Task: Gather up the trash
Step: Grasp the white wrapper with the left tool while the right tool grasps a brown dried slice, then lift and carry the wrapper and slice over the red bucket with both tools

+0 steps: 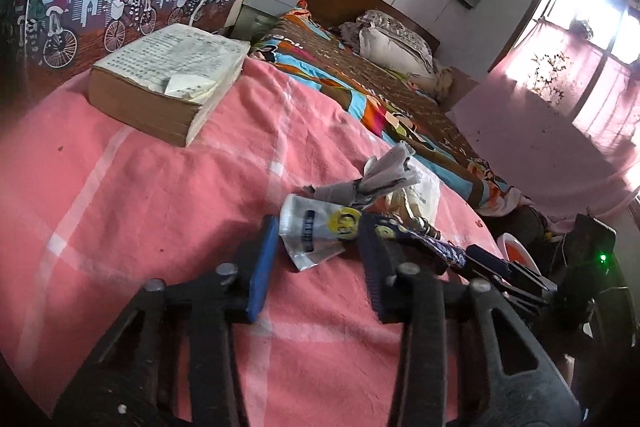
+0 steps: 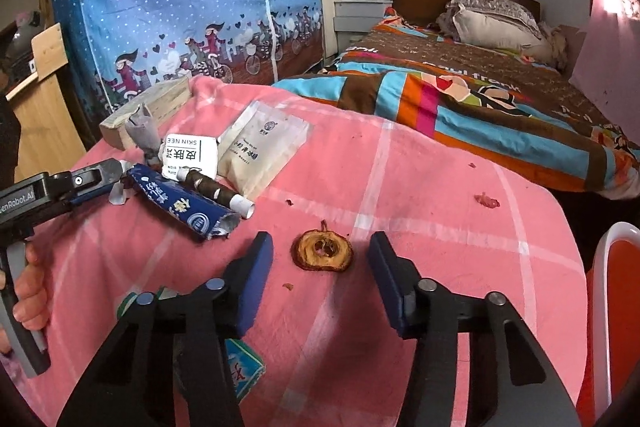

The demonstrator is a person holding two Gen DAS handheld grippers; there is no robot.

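On the pink checked cloth [image 2: 420, 187] lies a dried brown fruit slice [image 2: 323, 251]. My right gripper [image 2: 320, 241] stands open around it, with a gap between each pad and the slice. My left gripper [image 1: 318, 223] is open, with a crumpled silver wrapper [image 1: 316, 231] lying between its fingertips; I see no pad pressing it. Just past it lie a dark blue wrapper [image 1: 416, 243] and a twist of grey paper [image 1: 384, 179]. In the right wrist view the left gripper [image 2: 114, 169] comes in from the left, held by a hand [image 2: 30, 291].
A thick old book [image 1: 172, 79] lies at the cloth's far left. A white sachet [image 2: 264, 147], a labelled packet [image 2: 192, 153] and a brown roll [image 2: 216, 189] sit by the blue wrapper [image 2: 188, 205]. A red scrap [image 2: 488, 201] lies right. Bed [image 2: 480, 99] behind; red-and-white chair [image 2: 616, 287] at right.
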